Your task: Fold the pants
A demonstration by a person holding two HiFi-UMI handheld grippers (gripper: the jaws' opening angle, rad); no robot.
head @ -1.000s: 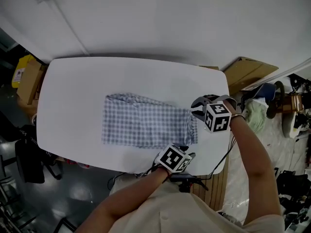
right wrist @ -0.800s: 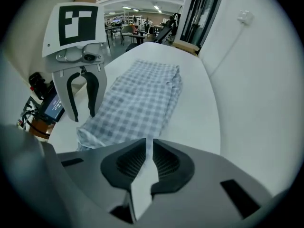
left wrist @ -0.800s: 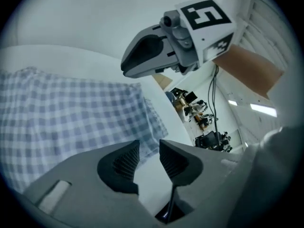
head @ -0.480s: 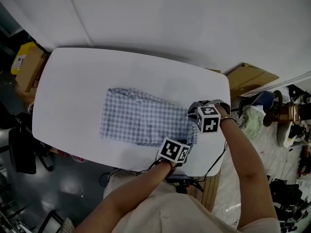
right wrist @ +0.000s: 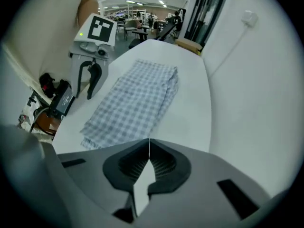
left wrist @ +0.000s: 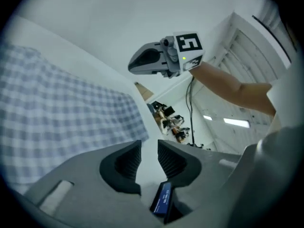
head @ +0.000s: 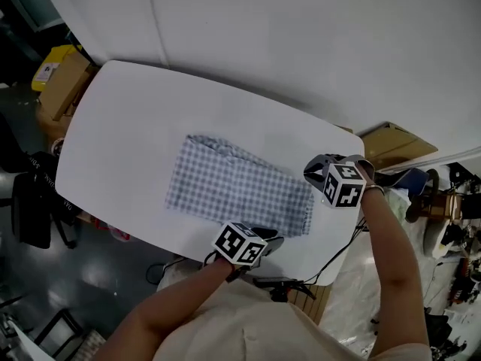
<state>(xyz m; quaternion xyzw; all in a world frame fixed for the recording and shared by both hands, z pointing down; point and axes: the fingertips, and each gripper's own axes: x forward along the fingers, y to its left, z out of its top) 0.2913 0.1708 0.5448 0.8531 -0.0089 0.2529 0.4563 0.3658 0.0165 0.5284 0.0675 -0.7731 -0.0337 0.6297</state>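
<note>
The blue-and-white checked pants (head: 237,190) lie folded in a flat rectangle across the middle of the white table (head: 135,119). My left gripper (head: 269,241) hovers at the table's near edge, just below the pants' right corner. Its jaws (left wrist: 149,144) are closing, still a narrow gap apart with nothing between them. My right gripper (head: 312,173) points steeply down just off the pants' right end, and it is shut (right wrist: 149,141) and empty. The right gripper view looks along the pants (right wrist: 135,103), with the left gripper (right wrist: 90,77) at their near edge.
Cardboard boxes stand off the table's left end (head: 64,77) and beyond its right end (head: 391,145). Cables and a dark device (head: 285,284) hang below the near edge. A white wall runs along the far side. Clutter covers the floor on the right.
The left gripper slid left along the near edge, away from the pants' right corner, and its jaws narrowed. The right gripper closed fully and drew slightly off the pants' right end.
</note>
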